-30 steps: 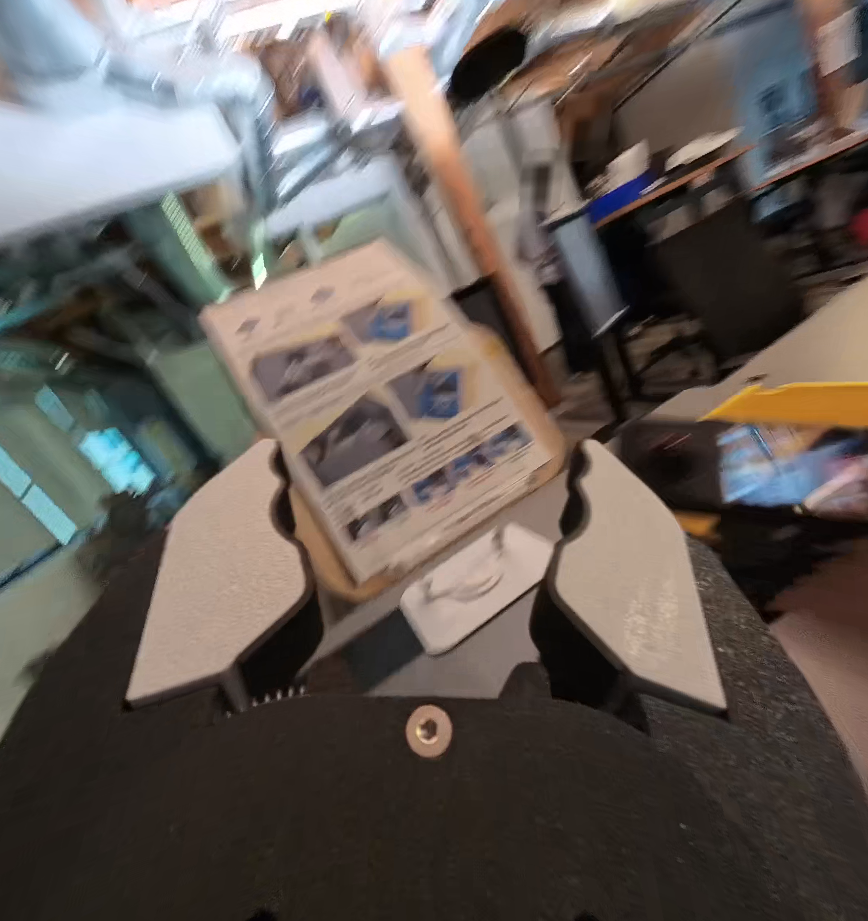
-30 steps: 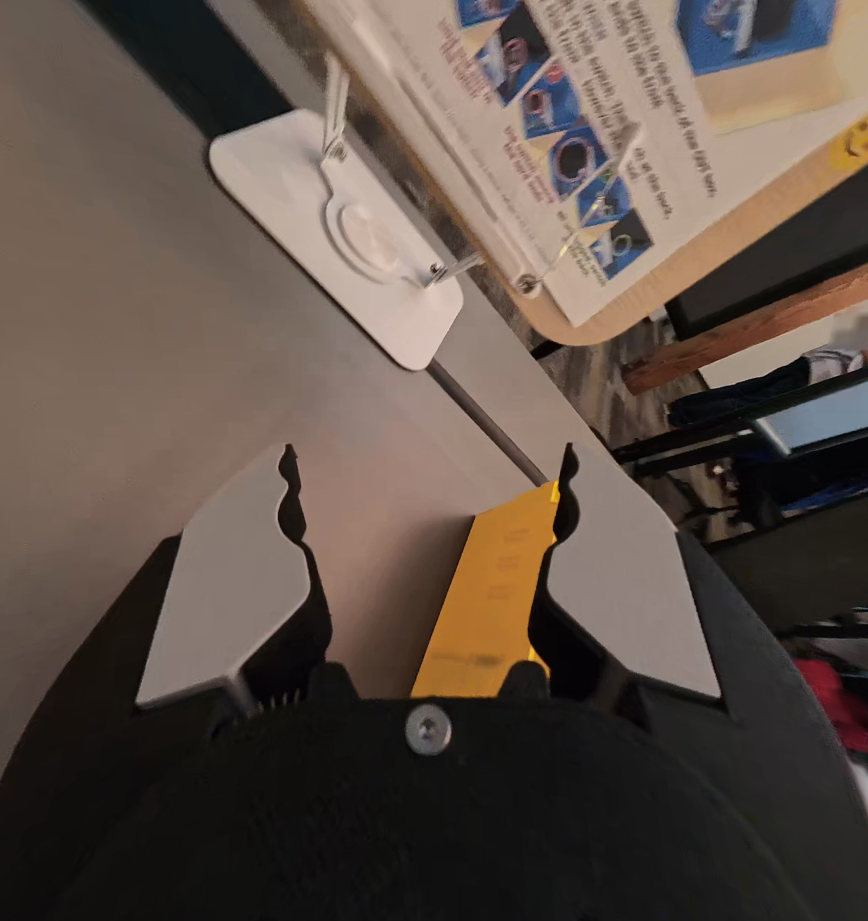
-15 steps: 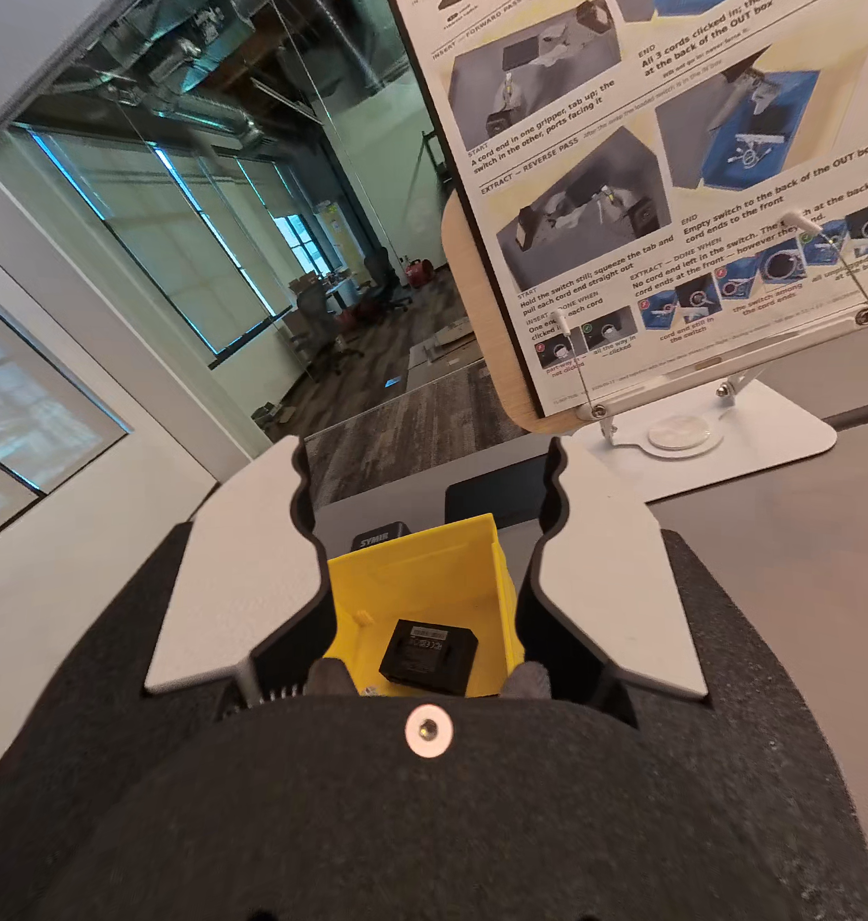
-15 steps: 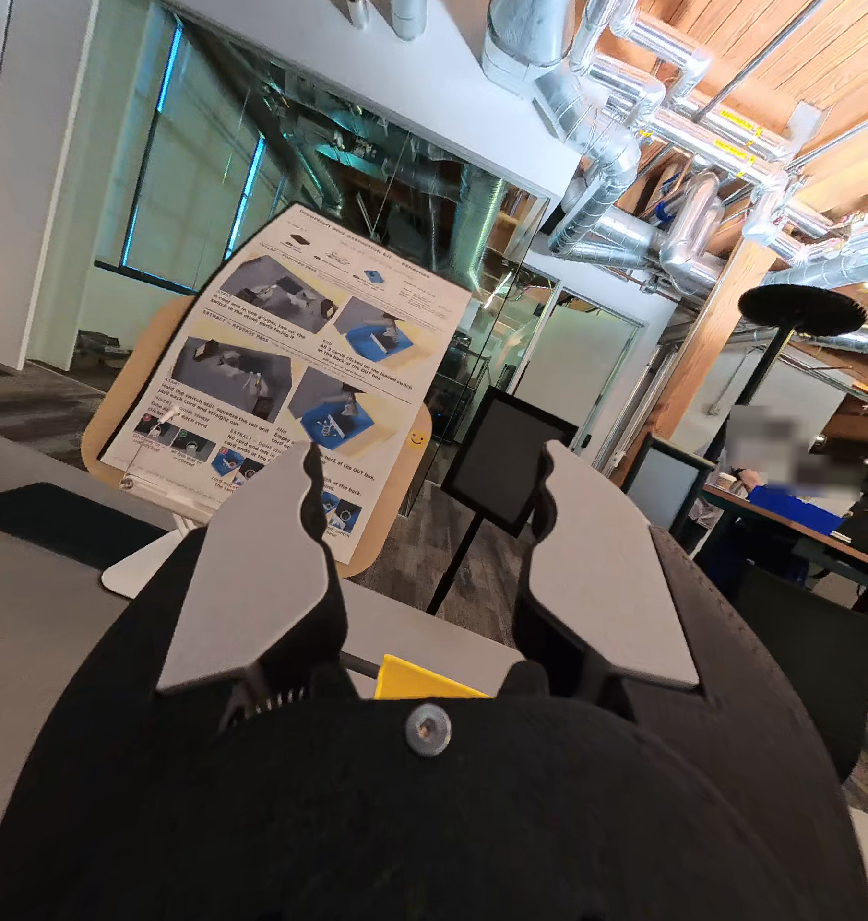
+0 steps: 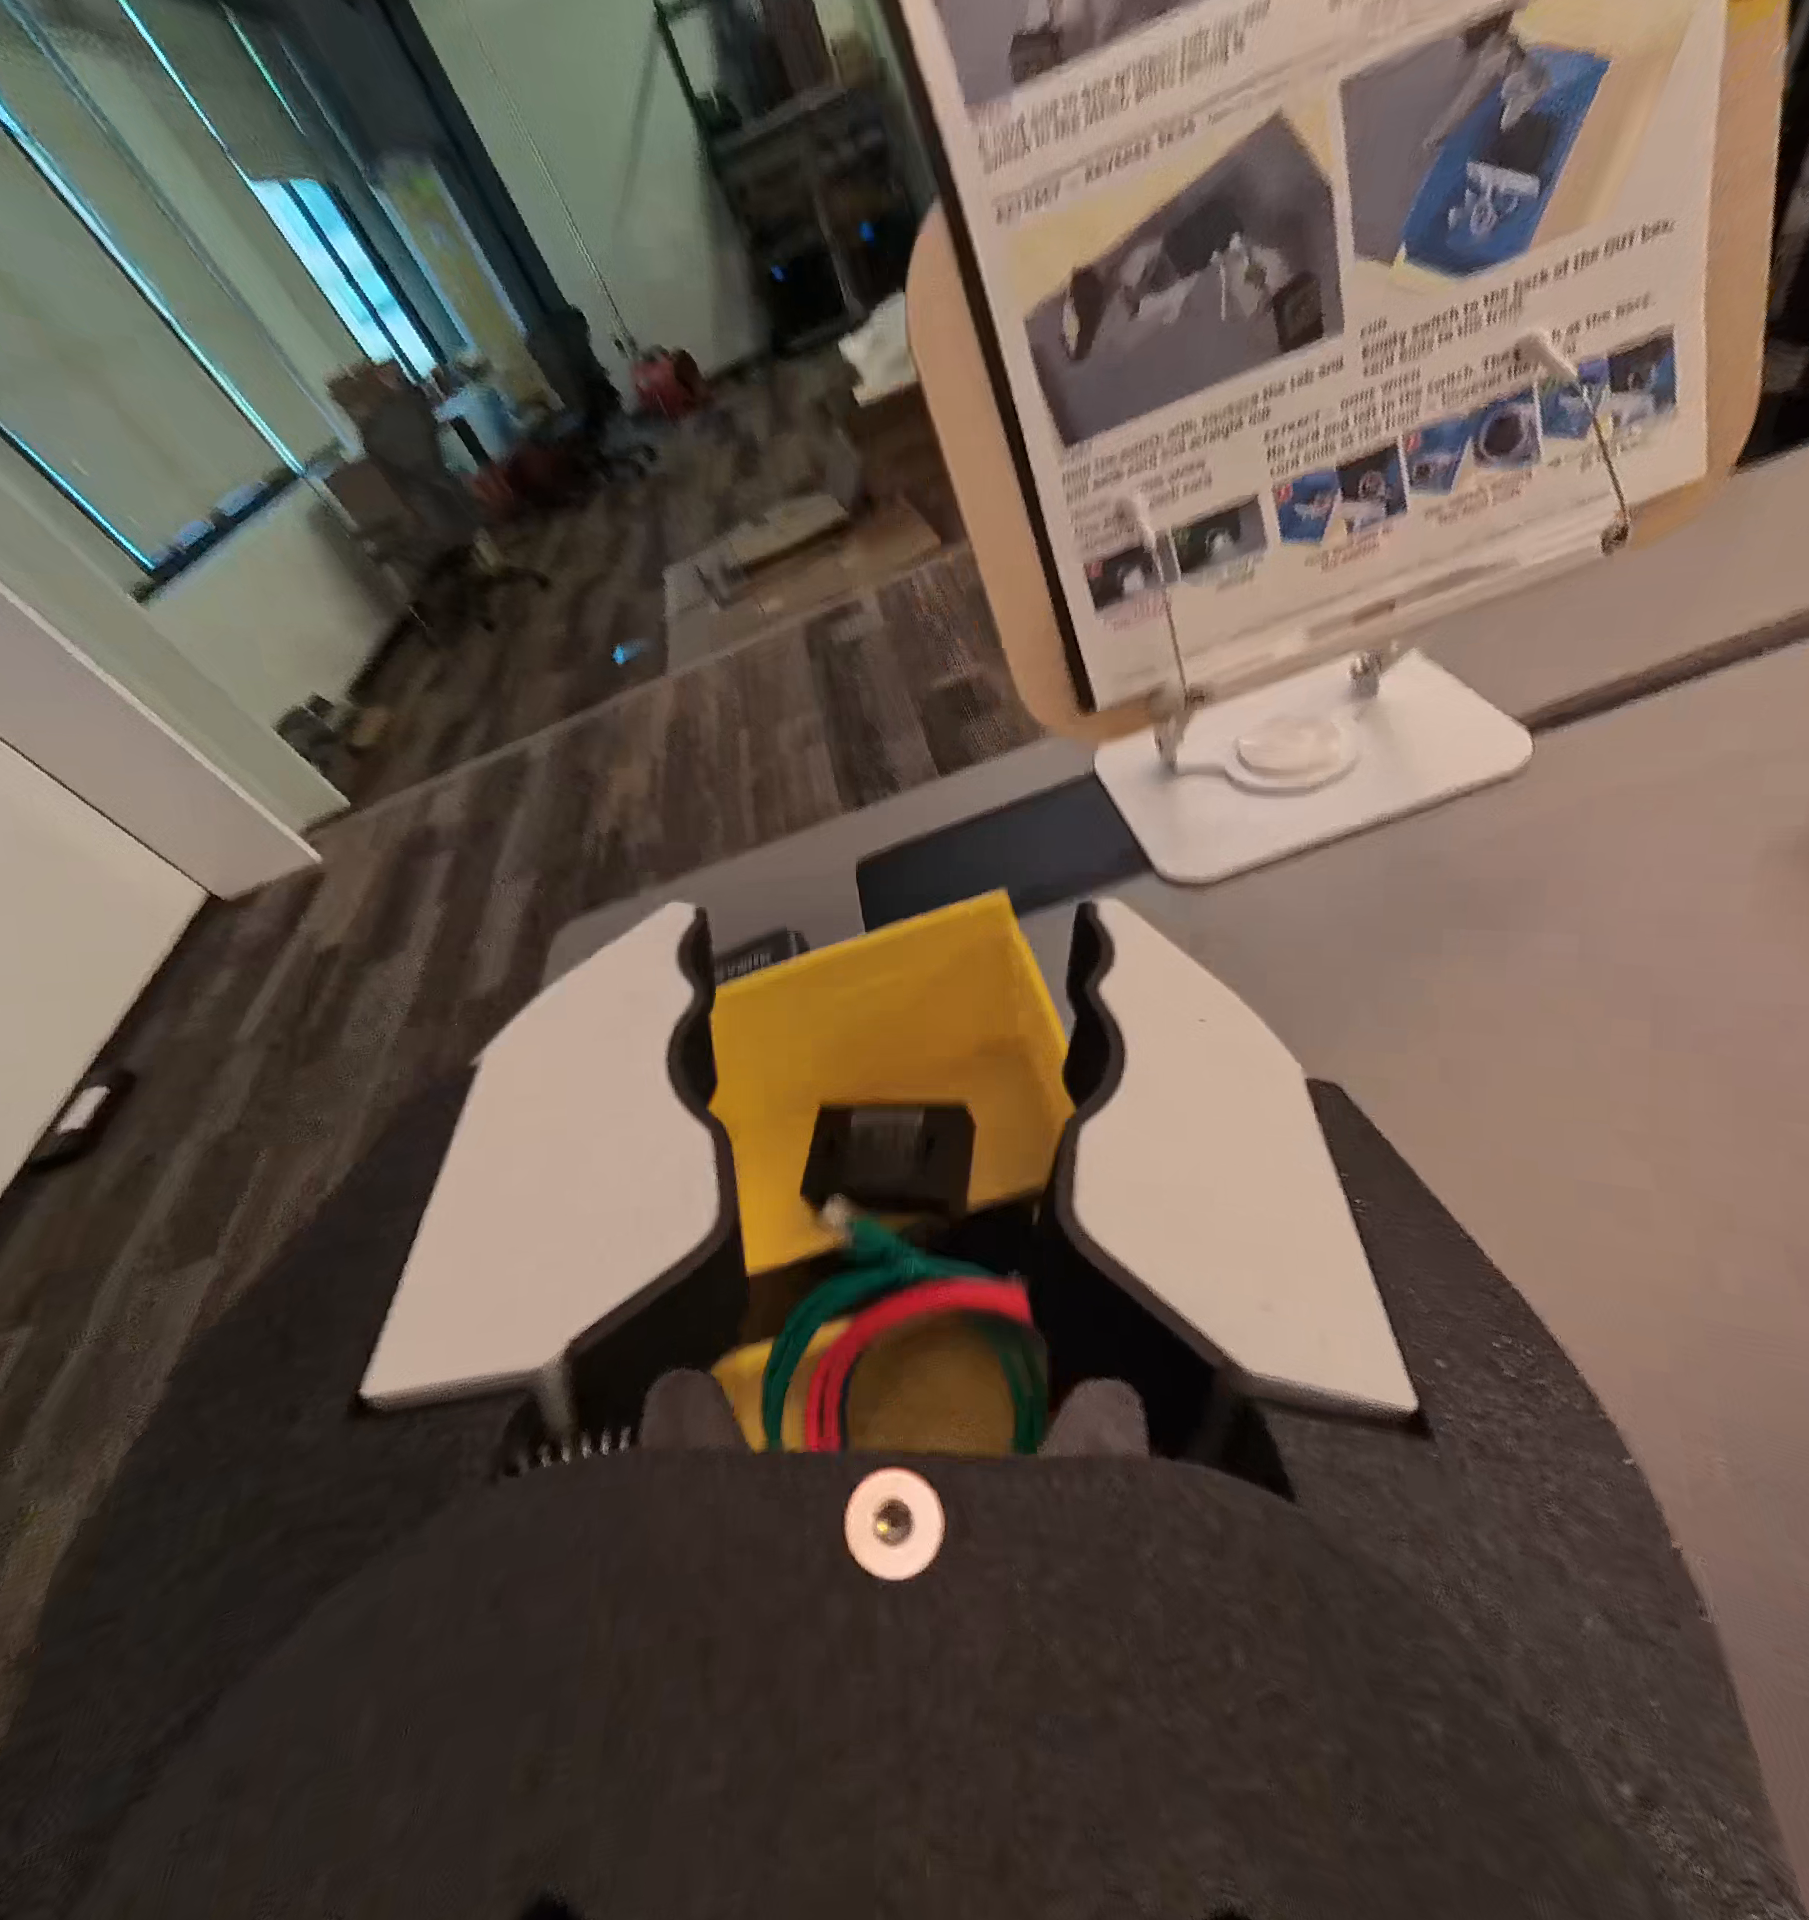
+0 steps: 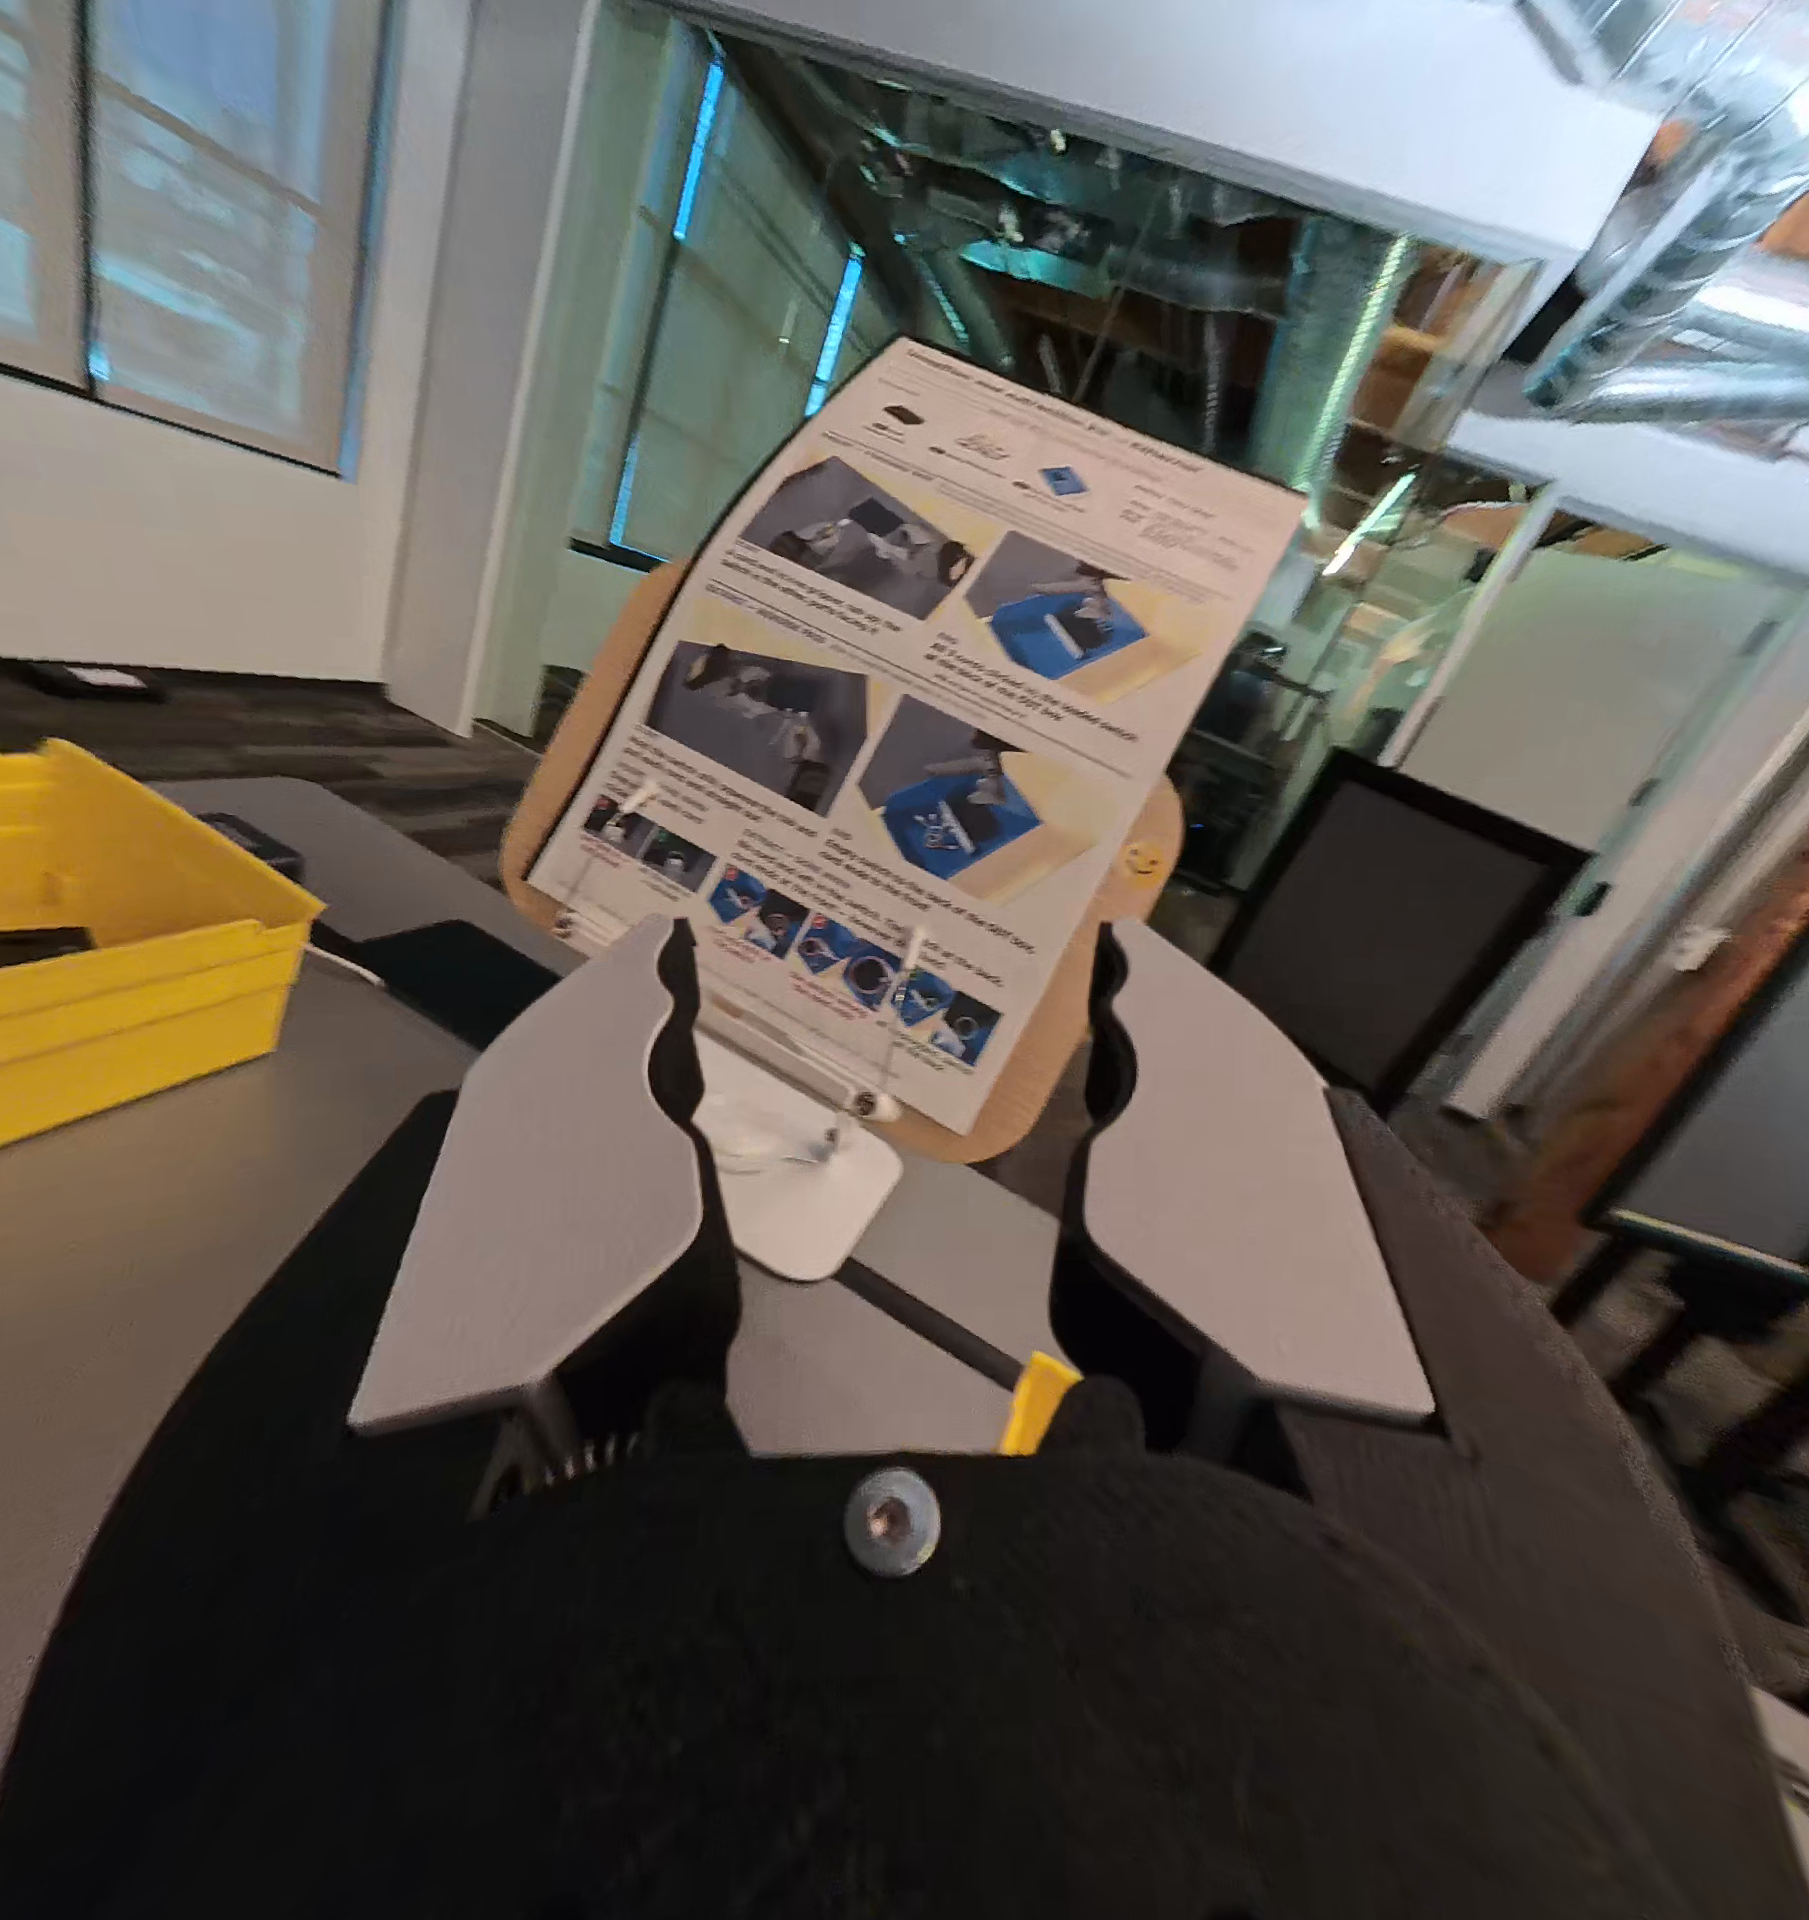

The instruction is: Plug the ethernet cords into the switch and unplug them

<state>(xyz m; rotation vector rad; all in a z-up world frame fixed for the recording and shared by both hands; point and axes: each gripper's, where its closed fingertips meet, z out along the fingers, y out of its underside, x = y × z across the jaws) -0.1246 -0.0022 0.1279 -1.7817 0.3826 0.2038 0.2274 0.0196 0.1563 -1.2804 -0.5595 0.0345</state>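
In the left wrist view, my left gripper point(image 5: 887, 930) is open and empty, held above a yellow bin point(image 5: 879, 1023). A small black switch point(image 5: 884, 1153) lies in the bin between my fingers. Coiled green and red ethernet cords point(image 5: 910, 1340) lie in front of it, partly hidden by the gripper body. My right gripper point(image 6: 889, 945) is open and empty above the grey table point(image 6: 152, 1247). In the right wrist view the yellow bin point(image 6: 121, 997) stands at the left, with a dark object point(image 6: 17, 951) in it that may be the switch.
An instruction sheet on a wooden board point(image 5: 1326, 343) point(image 6: 910, 790) stands on a white base point(image 5: 1315, 769) at the table's far side. A black mat point(image 5: 993, 873) lies behind the bin. A yellow corner point(image 6: 1035, 1397) shows under my right gripper. A dark screen point(image 6: 1399, 935) stands beyond the table.
My left gripper has tipped down and closer over the yellow bin, so the cords now show. The right view has swung left and down, bringing the bin into view. Both grippers stay open.
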